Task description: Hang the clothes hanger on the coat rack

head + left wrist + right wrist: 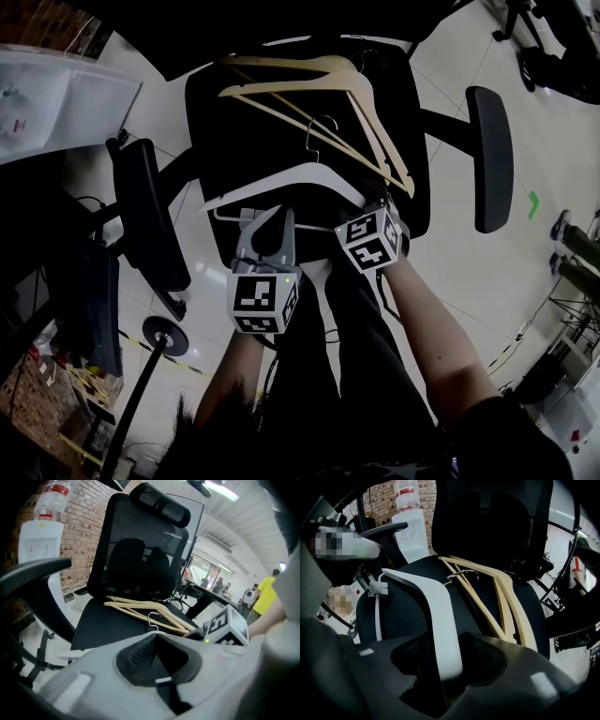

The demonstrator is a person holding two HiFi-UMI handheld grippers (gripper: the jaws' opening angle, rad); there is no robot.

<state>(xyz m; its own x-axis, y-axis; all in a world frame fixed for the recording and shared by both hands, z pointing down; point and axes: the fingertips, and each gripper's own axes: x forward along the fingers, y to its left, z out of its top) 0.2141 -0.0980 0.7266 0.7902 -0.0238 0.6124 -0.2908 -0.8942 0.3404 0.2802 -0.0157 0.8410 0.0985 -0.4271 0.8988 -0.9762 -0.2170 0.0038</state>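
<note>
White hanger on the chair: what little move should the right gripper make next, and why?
Probably close the right gripper jaws. The white hanger has one arm lying between the open jaws, unpinched, resting on the chair seat, so closing likely comes before any lifting.

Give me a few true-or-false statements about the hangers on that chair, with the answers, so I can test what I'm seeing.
1. A white plastic hanger lies on the office chair's black mesh seat. True.
2. The right tool is shut with nothing in it. False: its jaws stand open, with one arm of the white plastic hanger between them.
3. Light wooden hangers lie on the same seat, beyond the white one. True.
4. One hanger already hangs on a coat rack. False: every hanger in view lies on the seat, and no coat rack can be made out.
</note>
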